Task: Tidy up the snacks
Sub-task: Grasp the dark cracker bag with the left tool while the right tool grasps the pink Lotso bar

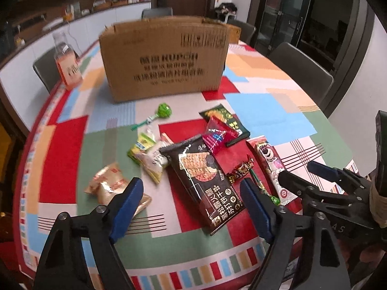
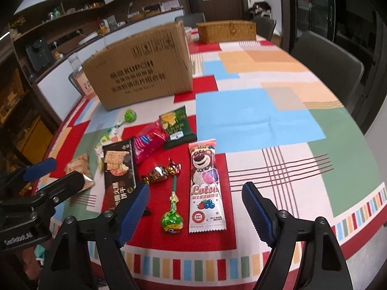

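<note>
While both grippers hang over the table [image 2: 278, 111] with its bright cloth, their blue jaws are spread wide and pinch nothing.

From the left wrist view, the left gripper [image 1: 191, 207] sits low in the middle of the frame, over the black cracker pack [image 1: 200, 181]. The right gripper [image 1: 302, 176] pokes in at the lower right. At the upper left stands a bottle of orange drink [image 1: 67, 60], which the other view mostly hides behind the cardboard box [image 1: 164, 60]. A tan snack bag [image 1: 108, 183] and a green and white bag [image 1: 150, 159] show well at the lower left.

From the right wrist view, the right gripper [image 2: 196, 210] frames a green lollipop [image 2: 172, 220] and the bear wrapper [image 2: 205, 186], both clear at the lower middle. The left gripper [image 2: 55, 171] comes in at the left edge. A wicker basket [image 2: 226, 31] shows at the top, past the box. A shiny candy [image 2: 159, 172], a pink pack [image 2: 150, 142], a dark green pack [image 2: 177, 128] and a second green lollipop [image 2: 129, 116] lie between the grippers and the box
</note>
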### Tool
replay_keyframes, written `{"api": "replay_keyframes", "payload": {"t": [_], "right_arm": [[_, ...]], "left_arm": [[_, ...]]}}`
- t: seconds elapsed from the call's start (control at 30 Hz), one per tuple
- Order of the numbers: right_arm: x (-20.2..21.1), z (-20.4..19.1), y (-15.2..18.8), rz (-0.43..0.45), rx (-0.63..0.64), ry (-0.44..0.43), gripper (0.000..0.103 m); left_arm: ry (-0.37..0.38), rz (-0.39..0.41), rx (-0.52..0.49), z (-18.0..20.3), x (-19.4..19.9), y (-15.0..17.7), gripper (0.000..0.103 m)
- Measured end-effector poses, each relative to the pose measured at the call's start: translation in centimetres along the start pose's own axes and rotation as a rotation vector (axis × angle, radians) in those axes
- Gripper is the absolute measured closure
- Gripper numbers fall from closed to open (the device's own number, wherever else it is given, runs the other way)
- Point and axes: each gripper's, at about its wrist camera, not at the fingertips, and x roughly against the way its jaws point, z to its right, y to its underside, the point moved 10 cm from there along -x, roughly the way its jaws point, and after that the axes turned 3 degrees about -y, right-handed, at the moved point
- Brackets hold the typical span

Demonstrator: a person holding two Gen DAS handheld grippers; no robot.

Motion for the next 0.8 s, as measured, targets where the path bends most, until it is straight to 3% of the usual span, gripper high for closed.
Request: {"api": "replay_keyframes", "payload": {"t": [0.4,0.8], "right_arm": [[-4.6,1.2,0.6,-0.15,-0.04,-0.002,0.042],[-5.7,1.1,0.2,-0.167,0.01,0.033,0.045]], "left_arm": [[0.053,-0.131,0.04,0.3,-4.7,0.2,0.03],[0.107,-0.206,0.091,0.7,-7.5,-0.1,0.041]]}}
